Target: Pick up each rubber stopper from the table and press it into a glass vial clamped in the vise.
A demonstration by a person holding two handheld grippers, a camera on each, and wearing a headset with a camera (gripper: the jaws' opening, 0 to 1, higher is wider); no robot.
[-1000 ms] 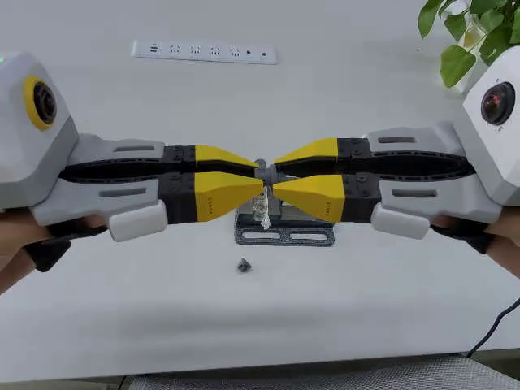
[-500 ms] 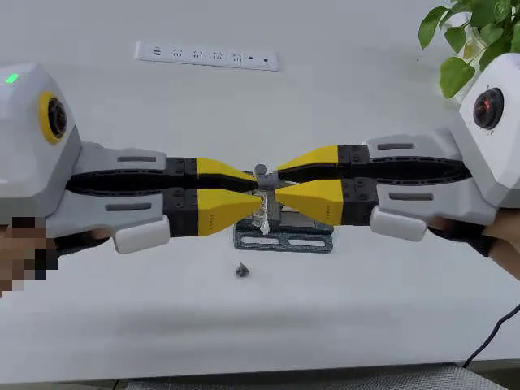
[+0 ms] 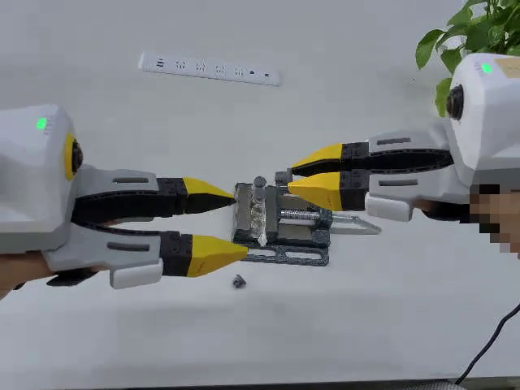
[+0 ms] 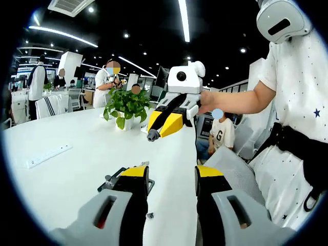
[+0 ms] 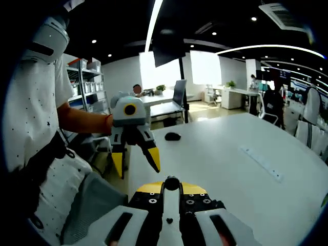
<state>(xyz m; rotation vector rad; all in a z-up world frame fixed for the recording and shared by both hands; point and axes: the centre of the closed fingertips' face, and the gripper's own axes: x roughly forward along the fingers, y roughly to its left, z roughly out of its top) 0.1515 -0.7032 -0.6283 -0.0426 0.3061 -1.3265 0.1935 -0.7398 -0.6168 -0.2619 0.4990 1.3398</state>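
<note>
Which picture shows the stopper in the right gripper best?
The left gripper view: the stopper sticks out grey and clear from the right gripper's yellow tips. The right gripper view shows it as a dark knob between the jaws; the head view, a small grey bit.

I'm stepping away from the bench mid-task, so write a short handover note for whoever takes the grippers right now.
Left gripper: open, empty, just left of the vise.
Right gripper: shut on a rubber stopper, raised near the vise.
Glass vial: upright, clamped in the vise, with a grey stopper in its mouth; I cannot tell how deep it sits.
Loose stopper: on the table in front of the vise.
Left to do: the held stopper and the loose one are not yet in a vial.
</note>
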